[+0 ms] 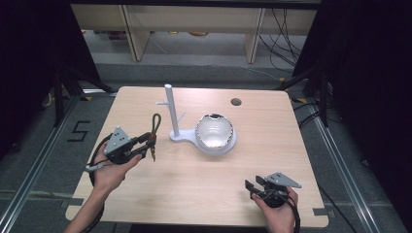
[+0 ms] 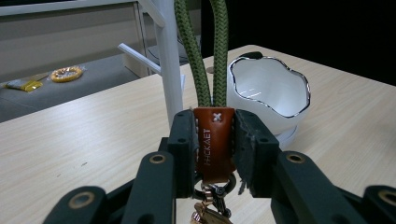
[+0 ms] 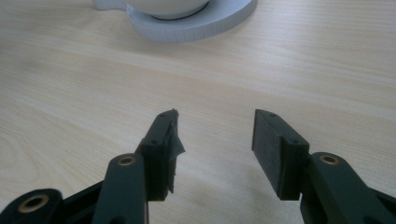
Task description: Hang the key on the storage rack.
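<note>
Currently our left gripper (image 2: 215, 140) pinches the keychain (image 2: 214, 140) by its leather tab; right gripper (image 3: 212, 140) gapes wide, lower right. Thin purchase; strap could slip.

Black two-jaw tongs (image 1: 145, 141) with brass rivets, grey triangular top plate.

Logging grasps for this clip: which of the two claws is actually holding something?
The left claw: its jaws pinch the brown leather tab of the green cord keychain. The right claw stands open above bare table.
</note>
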The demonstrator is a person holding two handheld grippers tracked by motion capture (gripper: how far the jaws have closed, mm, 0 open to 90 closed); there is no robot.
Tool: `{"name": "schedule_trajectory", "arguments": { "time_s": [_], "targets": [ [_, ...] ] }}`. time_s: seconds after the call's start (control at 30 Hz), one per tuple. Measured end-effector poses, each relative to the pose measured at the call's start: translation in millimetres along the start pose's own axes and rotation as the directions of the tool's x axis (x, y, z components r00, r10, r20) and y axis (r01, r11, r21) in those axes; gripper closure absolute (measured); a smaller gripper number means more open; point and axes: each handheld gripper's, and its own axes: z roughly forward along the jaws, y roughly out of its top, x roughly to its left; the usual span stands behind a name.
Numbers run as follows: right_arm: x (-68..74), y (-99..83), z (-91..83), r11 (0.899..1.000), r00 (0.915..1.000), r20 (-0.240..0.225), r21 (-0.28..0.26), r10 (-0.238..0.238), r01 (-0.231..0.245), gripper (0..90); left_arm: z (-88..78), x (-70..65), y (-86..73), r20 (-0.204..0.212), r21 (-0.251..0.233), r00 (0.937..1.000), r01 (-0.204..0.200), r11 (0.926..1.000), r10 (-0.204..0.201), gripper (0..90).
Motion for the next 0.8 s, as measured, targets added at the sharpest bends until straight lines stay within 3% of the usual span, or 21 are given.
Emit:
{"name": "schedule_trajectory", "arguments": {
  "time_s": [0.23, 0.27, 0.43, 0.47, 0.8],
  "targets": [
    [0.0, -0.2, 1.9, 1.000, 0.9998, -0.016, -0.020, 0.007, -0.007, 51.5, 0.8, 1.2, 3.6, -0.003, -0.005, 1.0000, -0.002, 1.0000, 0.002, 68.6],
    [-3.1, 0.8, 0.4, 0.999, 0.9994, 0.000, -0.009, -0.034, 0.034, 51.5, 1.0, 1.2, 4.0, -0.004, -0.007, 1.0000, 0.000, 1.0000, 0.000, 68.6],
    [-3.7, 0.3, 2.4, 0.999, 0.9993, -0.022, -0.023, -0.030, 0.030, 51.6, 1.8, 2.5, 6.6, -0.006, -0.008, 1.0000, -0.001, 1.0000, 0.001, 68.6],
    [-3.4, 0.9, 0.2, 0.999, 0.9994, -0.003, -0.006, -0.035, 0.035, 51.6, 2.0, 2.9, 7.1, -0.005, -0.008, 1.0000, -0.002, 1.0000, 0.002, 68.6],
    [-3.5, 0.7, 1.6, 0.999, 0.9995, -0.009, -0.019, -0.031, 0.031, 51.5, 4.3, 6.0, 13.6, -0.012, -0.013, 0.9999, -0.002, 0.9999, 0.002, 68.6]
  ]
}}
